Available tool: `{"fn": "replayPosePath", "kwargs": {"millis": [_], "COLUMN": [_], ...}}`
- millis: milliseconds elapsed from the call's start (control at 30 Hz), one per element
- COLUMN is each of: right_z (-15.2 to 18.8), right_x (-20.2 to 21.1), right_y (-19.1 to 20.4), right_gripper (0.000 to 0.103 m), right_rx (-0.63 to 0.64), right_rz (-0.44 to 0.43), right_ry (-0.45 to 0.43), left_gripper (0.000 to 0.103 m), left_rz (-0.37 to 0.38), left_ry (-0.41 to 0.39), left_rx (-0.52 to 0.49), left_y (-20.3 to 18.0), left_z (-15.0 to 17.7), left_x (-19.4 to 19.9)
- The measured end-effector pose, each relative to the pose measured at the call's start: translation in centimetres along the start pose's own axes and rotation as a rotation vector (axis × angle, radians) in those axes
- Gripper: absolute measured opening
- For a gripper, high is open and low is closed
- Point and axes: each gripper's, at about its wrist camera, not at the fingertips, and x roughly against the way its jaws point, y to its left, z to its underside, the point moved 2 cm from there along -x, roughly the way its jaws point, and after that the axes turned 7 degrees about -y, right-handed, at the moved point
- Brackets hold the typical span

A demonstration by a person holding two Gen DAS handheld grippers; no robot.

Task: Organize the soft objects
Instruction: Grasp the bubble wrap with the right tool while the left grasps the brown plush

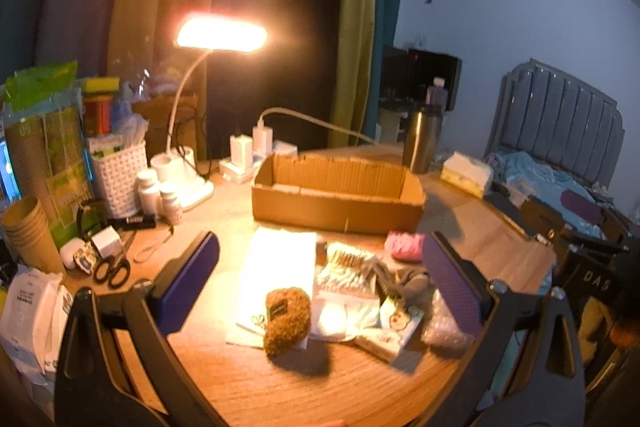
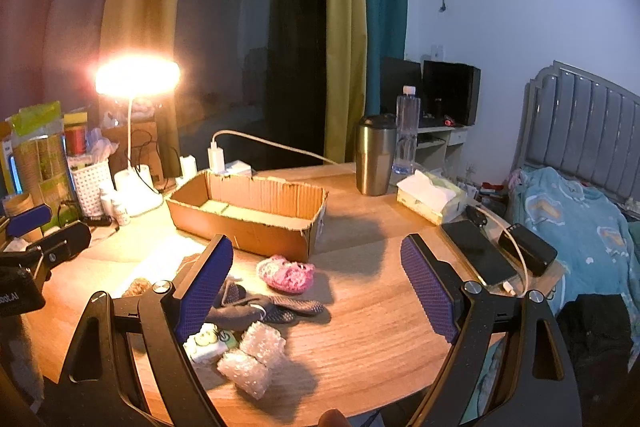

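A low cardboard box (image 1: 338, 193) (image 2: 248, 215) stands open on the wooden table. In front of it lie a brown fuzzy piece (image 1: 288, 321), a pink knitted item (image 1: 405, 245) (image 2: 286, 274), dark grey socks (image 2: 260, 307) (image 1: 404, 283), bubble wrap (image 2: 254, 359) and small packets (image 1: 352, 279). My left gripper (image 1: 320, 291) hangs open above the pile, nothing between its purple pads. My right gripper (image 2: 316, 287) is open too, just right of the socks, above the bare table. The left gripper's body (image 2: 36, 255) shows at the left edge of the right wrist view.
A lit desk lamp (image 1: 222, 35) stands at the back left among bottles, a white basket (image 1: 120, 179) and paper cups (image 1: 28, 231). Scissors (image 1: 112, 269), a steel tumbler (image 2: 374, 159), a tissue pack (image 2: 430, 201), a phone (image 2: 478, 251) and a power bank (image 2: 528, 253) sit around. A bed (image 2: 580, 219) lies right.
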Motion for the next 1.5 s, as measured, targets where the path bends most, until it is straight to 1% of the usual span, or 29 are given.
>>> {"fn": "replayPosePath", "kwargs": {"millis": [233,400,600,667,800,900,933,1000,1033,1067,1167,1233,1300,1333,1400,1500], "right_z": [1.9,4.1,6.1,6.7,8.1,8.6,8.8,9.2,9.4,9.5,10.1,10.5,10.8,10.9,11.0,11.2], "right_x": [-1.4,-2.7,-4.3,-4.8,-6.0,-6.4,-6.5,-6.8,-6.9,-7.0,-7.5,-7.7,-7.9,-8.0,-8.0,-8.0], "right_y": [0.1,0.6,0.8,1.0,1.2,1.4,1.4,1.5,1.6,1.7,1.6,1.5,1.6,1.7,2.0,2.3], "right_gripper": [0.088,0.088,0.088,0.088,0.088,0.088,0.088,0.088,0.088,0.088,0.088,0.084,0.07,0.066,0.05,0.044], "right_rx": [0.019,0.024,0.009,0.001,-0.019,-0.029,-0.034,-0.039,-0.042,-0.044,-0.062,-0.078,-0.091,-0.089,-0.088,-0.092], "right_rz": [-0.015,-0.042,-0.073,-0.084,-0.112,-0.129,-0.136,-0.144,-0.153,-0.158,-0.179,-0.191,-0.212,-0.22,-0.247,-0.289], "right_ry": [0.067,0.137,0.208,0.234,0.287,0.312,0.32,0.337,0.347,0.355,0.384,0.399,0.414,0.419,0.427,0.433], "left_gripper": [0.102,0.102,0.101,0.101,0.099,0.091,0.087,0.082,0.074,0.063,0.05,0.047,0.043,0.039,0.036,0.034], "left_rz": [-0.014,-0.027,-0.049,-0.057,-0.056,-0.046,-0.043,-0.045,-0.045,-0.042,-0.027,-0.02,-0.008,-0.004,0.006,0.019], "left_ry": [0.089,0.142,0.225,0.245,0.26,0.3,0.311,0.316,0.319,0.328,0.355,0.362,0.361,0.36,0.361,0.338], "left_rx": [-0.003,0.003,0.035,0.041,0.038,0.039,0.044,0.052,0.053,0.059,0.071,0.069,0.066,0.064,0.063,0.064], "left_y": [0.6,1.3,2.4,2.8,3.1,3.1,3.2,3.4,3.4,3.5,3.7,3.6,3.5,3.4,3.2,3.0], "left_z": [2.5,4.0,5.9,6.3,6.6,7.2,7.4,7.6,7.7,7.9,8.3,8.5,8.6,8.6,8.6,8.1], "left_x": [-1.9,-3.4,-5.4,-6.1,-6.9,-7.8,-8.0,-8.2,-8.3,-8.5,-8.9,-8.9,-9.0,-9.0,-8.9,-8.4]}}
